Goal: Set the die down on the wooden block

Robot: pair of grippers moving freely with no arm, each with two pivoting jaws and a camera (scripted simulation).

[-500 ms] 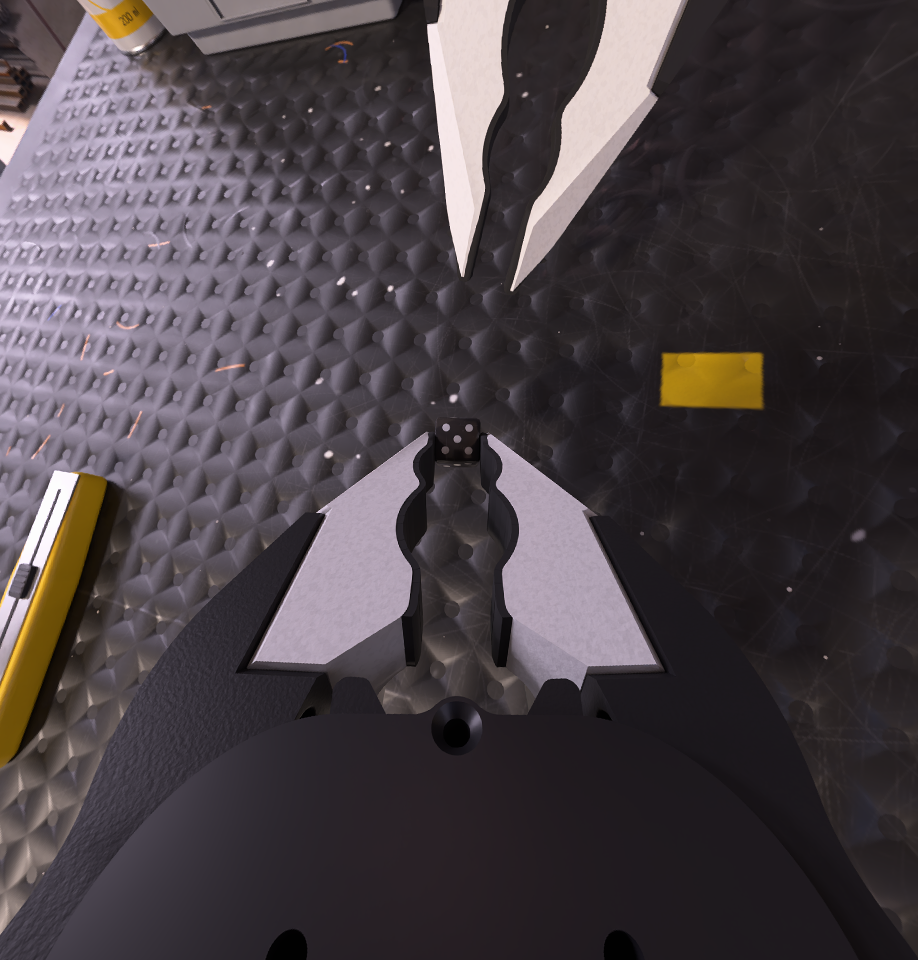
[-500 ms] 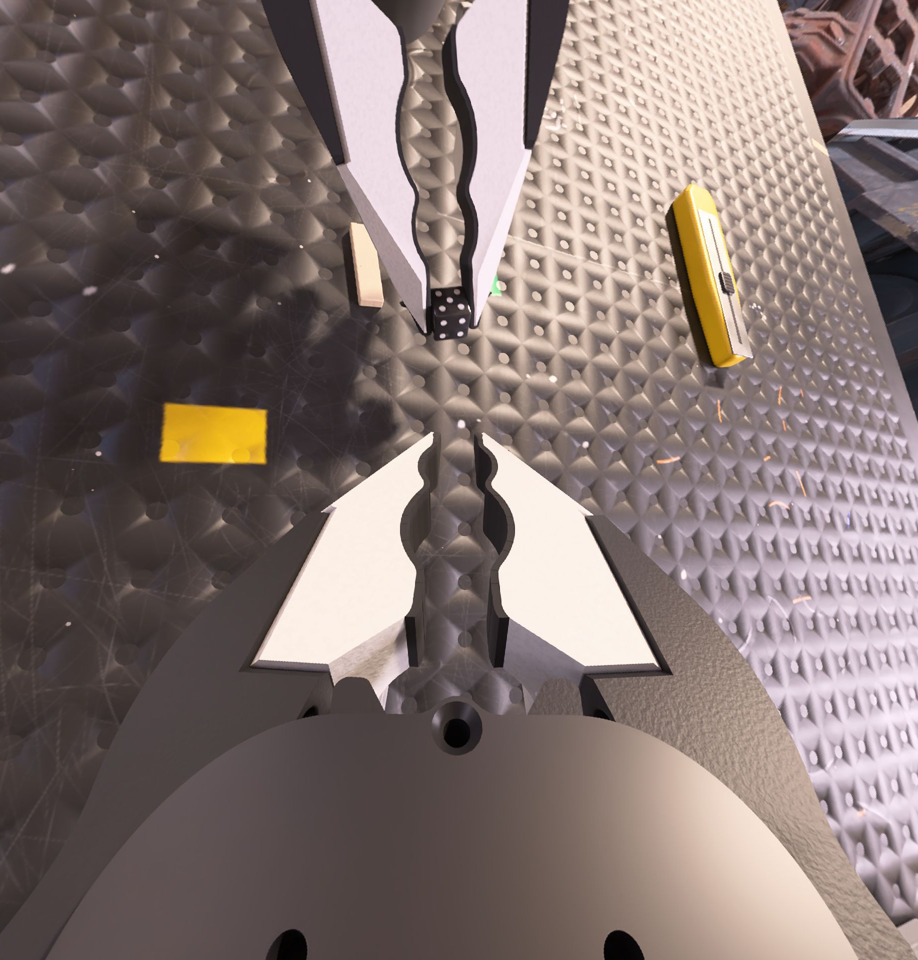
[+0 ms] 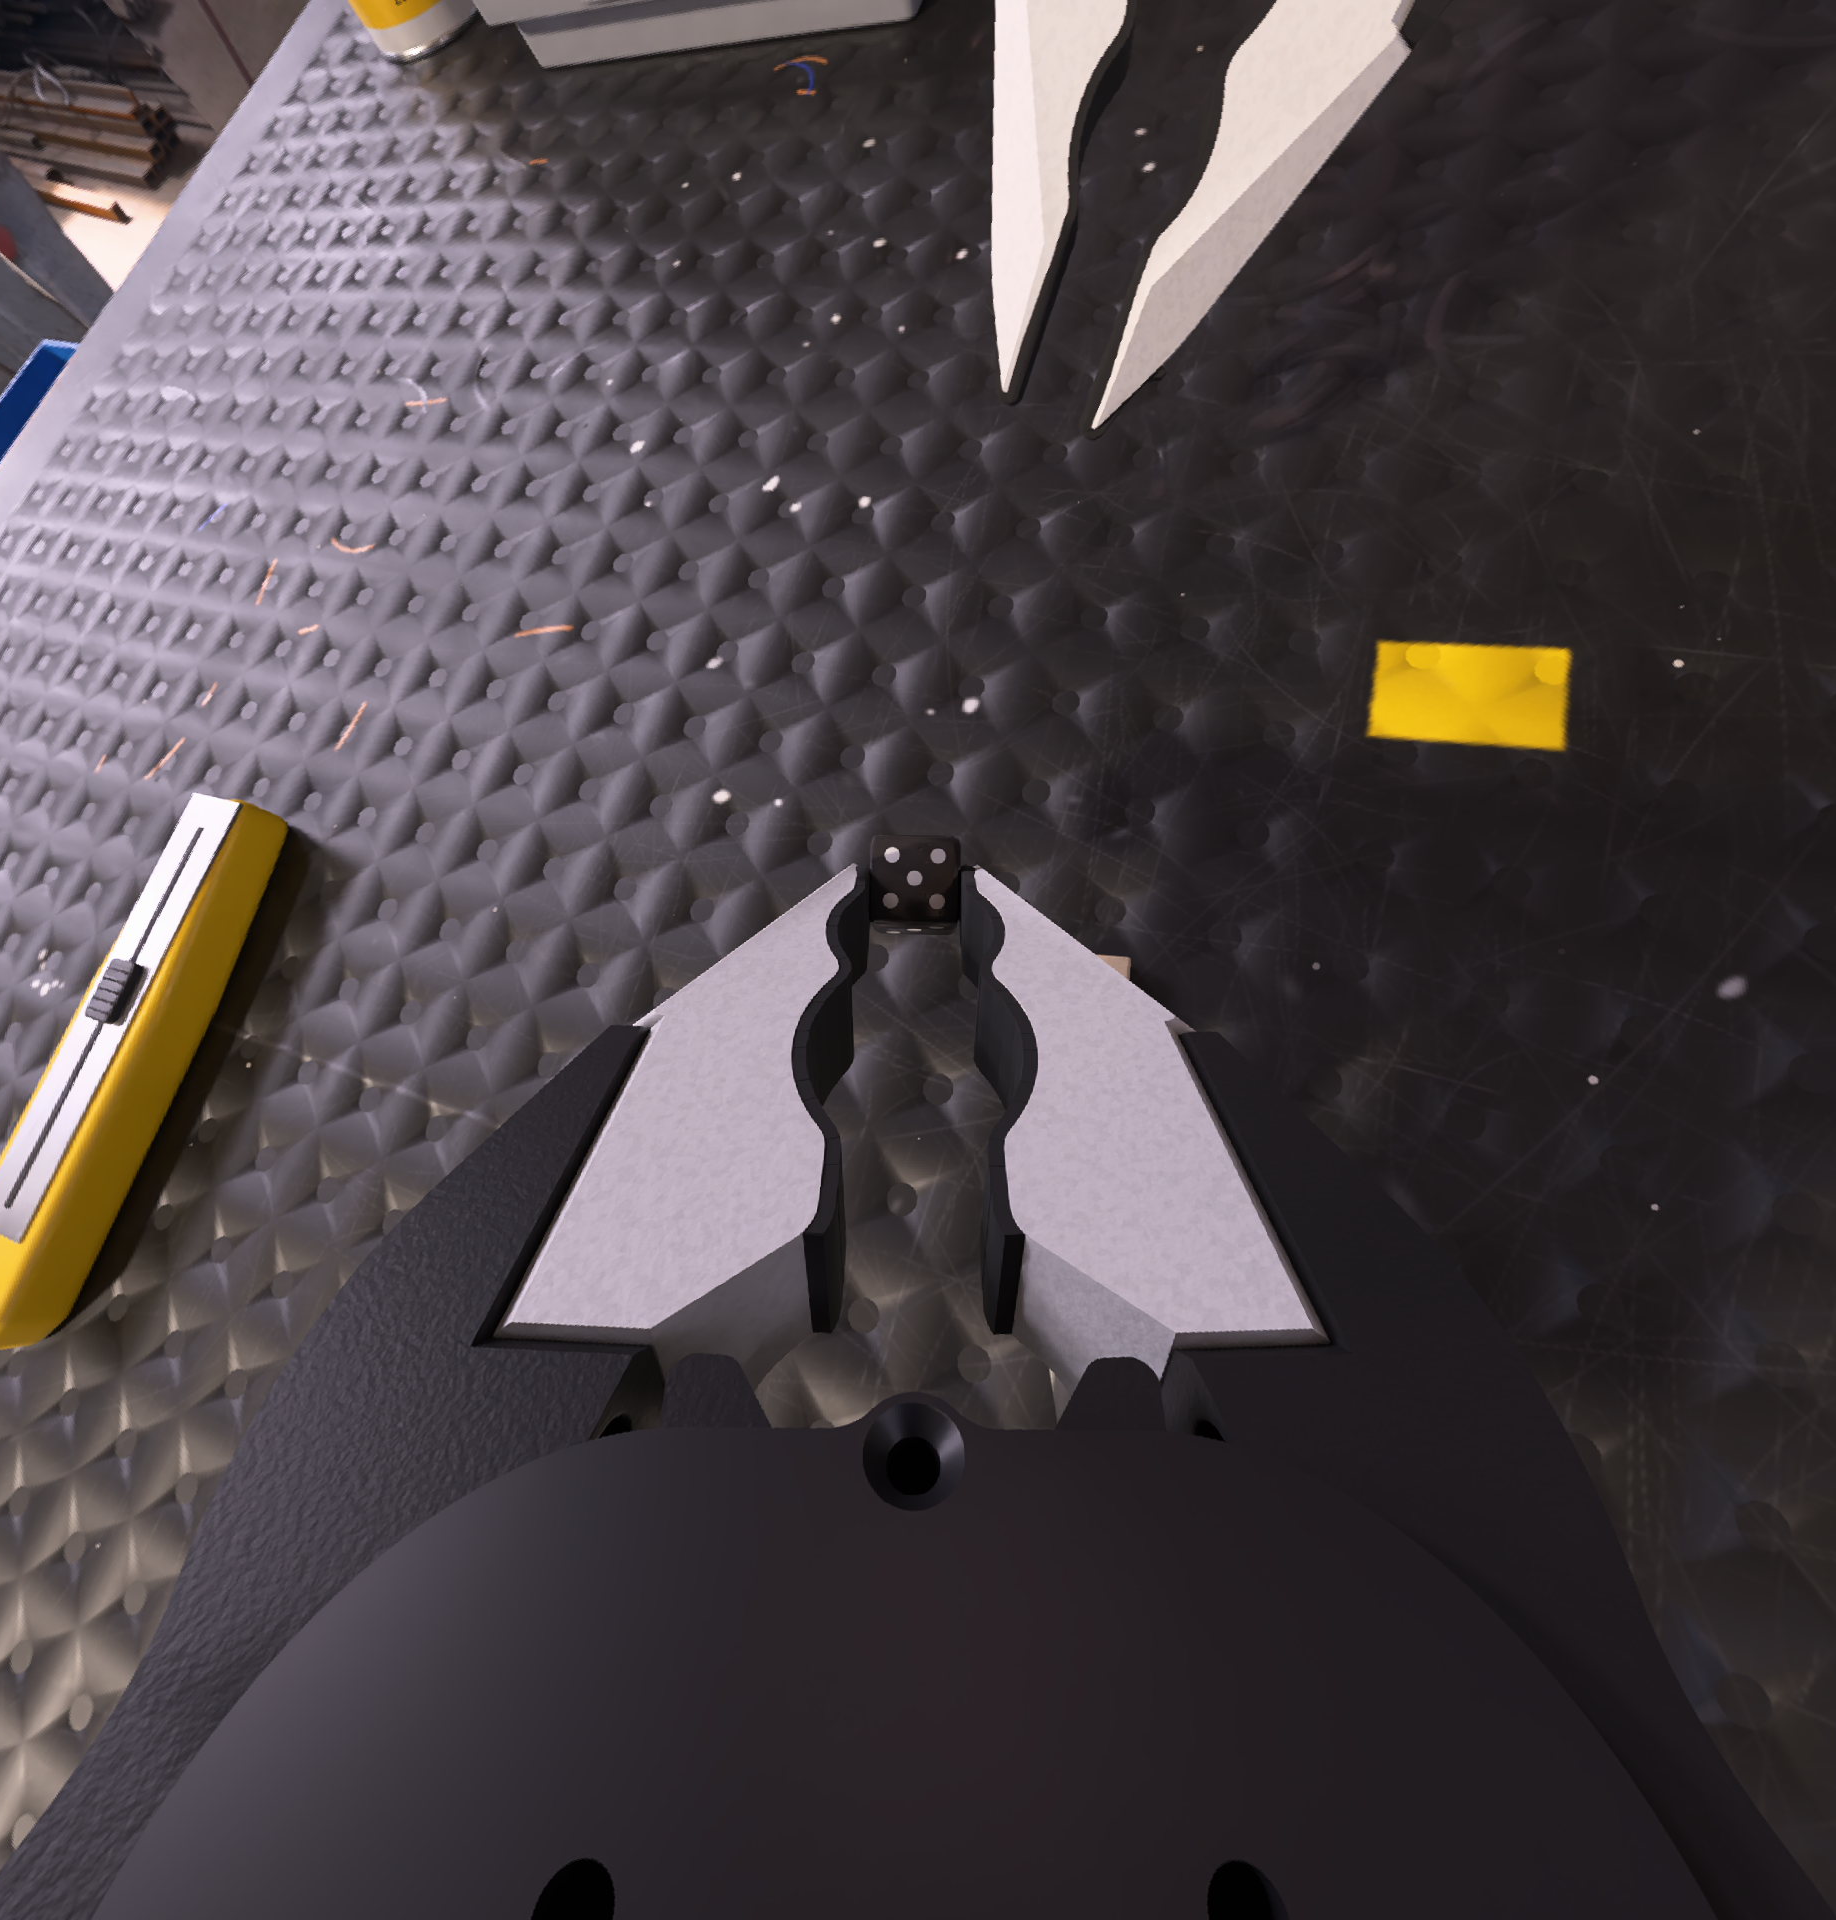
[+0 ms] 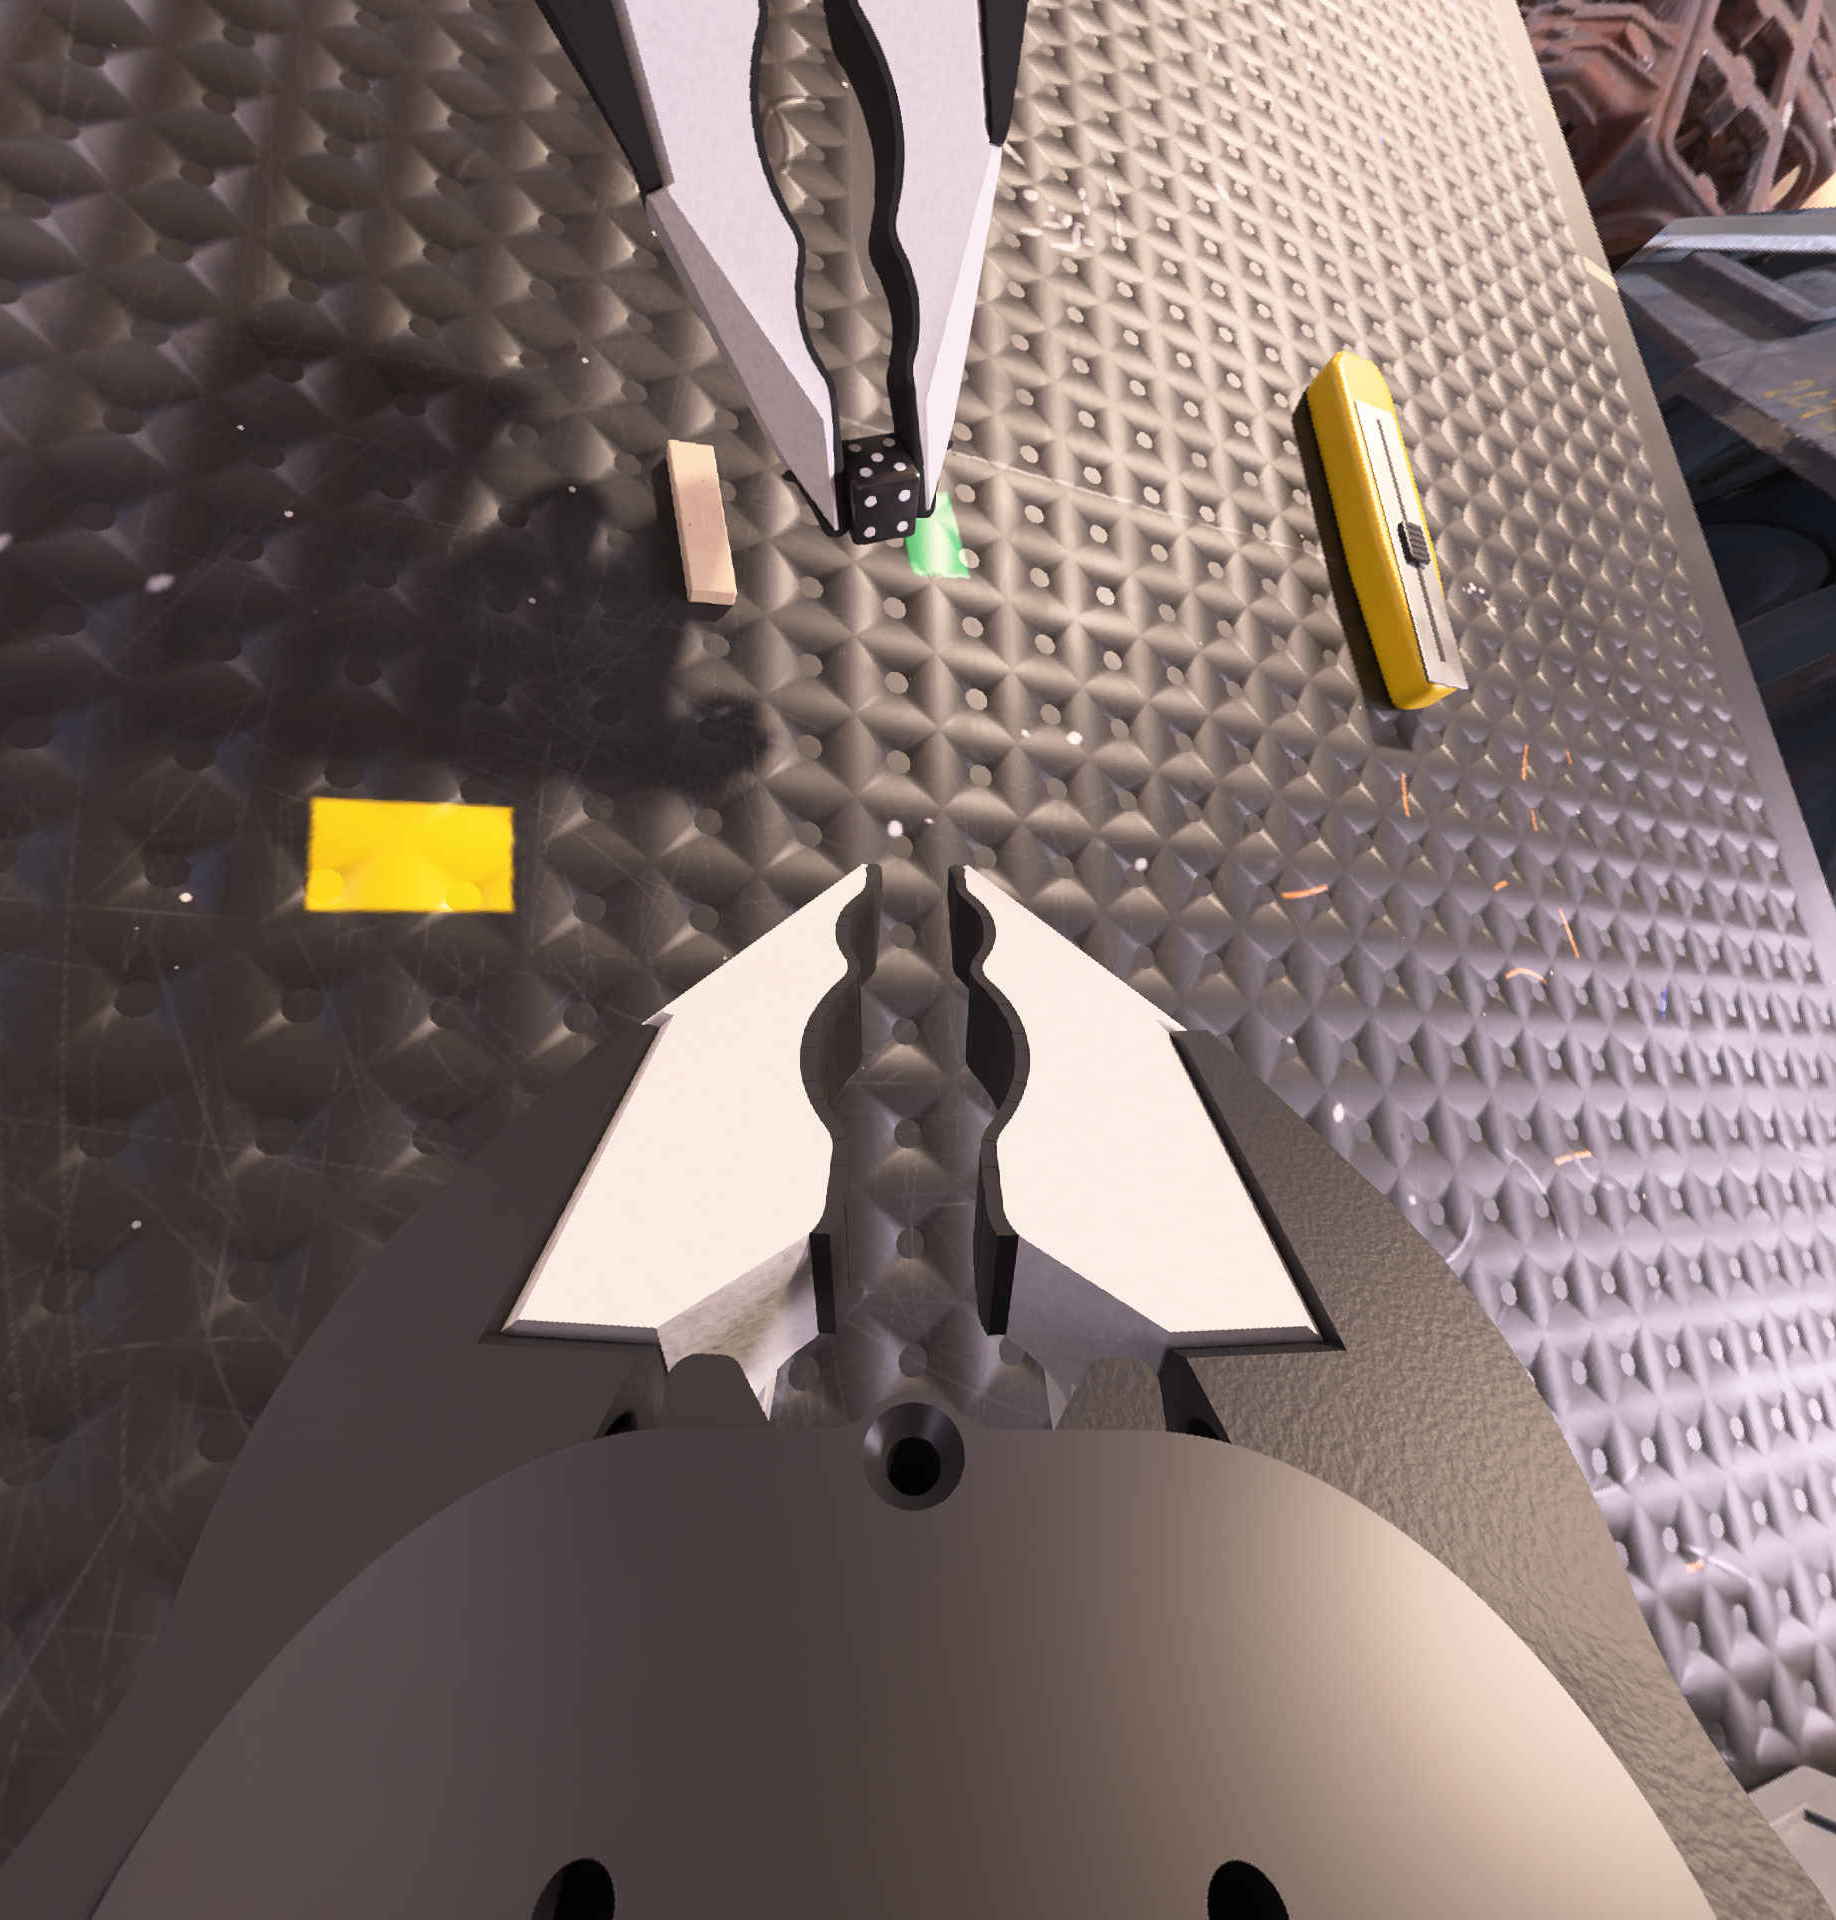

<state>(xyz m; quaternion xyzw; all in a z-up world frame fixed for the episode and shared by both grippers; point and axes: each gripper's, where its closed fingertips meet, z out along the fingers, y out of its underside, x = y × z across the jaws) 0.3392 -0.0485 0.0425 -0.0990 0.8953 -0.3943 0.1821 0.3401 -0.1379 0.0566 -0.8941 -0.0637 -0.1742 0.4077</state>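
Left hand-held gripper (image 3: 914, 883): clenched on black die (image 3: 915, 881), lower centre of left wrist view, lifted off counter (image 3: 478, 520) | wooden block (image 4: 701, 520): upper centre of right wrist view, just beside die, bare | right hand-held gripper (image 4: 912, 883): slightly parted, empty | progress: die grasped; transfer over block and release remain.

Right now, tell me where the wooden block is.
In the right wrist view, the wooden block lies flat on the studded mat, just left of the die held by the left gripper, apart from it.
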